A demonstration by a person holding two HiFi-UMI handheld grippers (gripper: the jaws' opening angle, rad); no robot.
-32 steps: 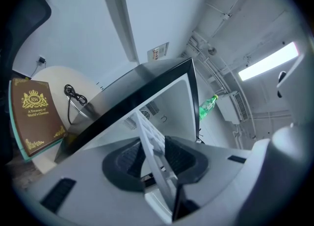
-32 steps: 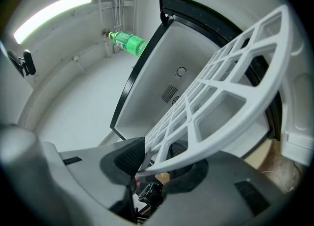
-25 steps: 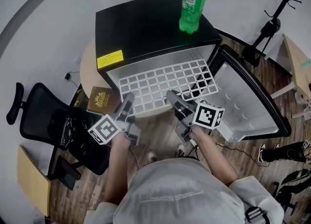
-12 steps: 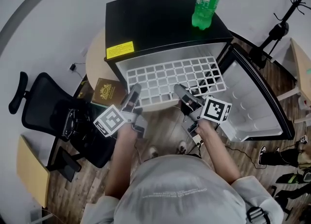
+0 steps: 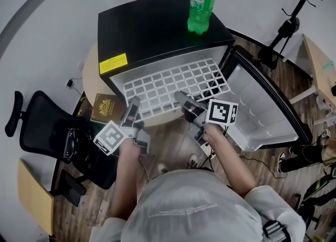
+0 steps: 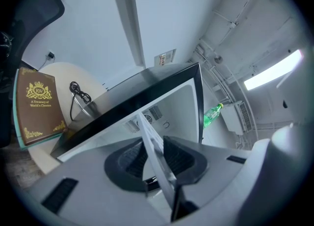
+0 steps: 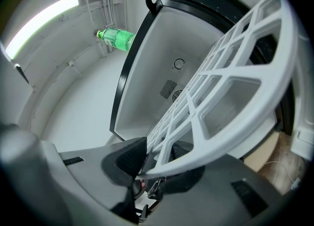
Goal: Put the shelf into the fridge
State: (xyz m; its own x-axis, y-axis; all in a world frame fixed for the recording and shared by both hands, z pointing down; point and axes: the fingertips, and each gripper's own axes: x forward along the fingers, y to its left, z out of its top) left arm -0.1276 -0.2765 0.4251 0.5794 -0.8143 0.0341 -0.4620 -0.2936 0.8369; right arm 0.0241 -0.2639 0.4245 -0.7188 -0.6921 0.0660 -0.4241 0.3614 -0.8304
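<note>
The small black box-shaped fridge (image 5: 157, 31) stands at the far side with its white cavity facing the person. Its black-framed door (image 5: 270, 104) is swung out to the right.

The white plastic grid shelf (image 5: 168, 83) lies about level in the mouth of that cavity, its near edge sticking out toward the person. The fridge top hides how much of it is already inside.

The 2 grippers hold that near edge and both point level at the fridge. The left gripper (image 5: 133, 104) is at the near-left corner and the right gripper (image 5: 181, 99) is toward the near right.

Both pairs of jaws have just been closing. In each gripper view the thin shelf runs between the ribbed pads, which stand only a narrow way apart and press on its 2 faces.

This looks like the sliding-in step, part done. The next move calls for both hands to push evenly toward the far wall, keeping the shelf flat so neither side binds against the cavity walls.

A green plastic bottle (image 5: 198, 4) stands upright on the fridge top at the far right, and a hard shove could topple it.
</note>
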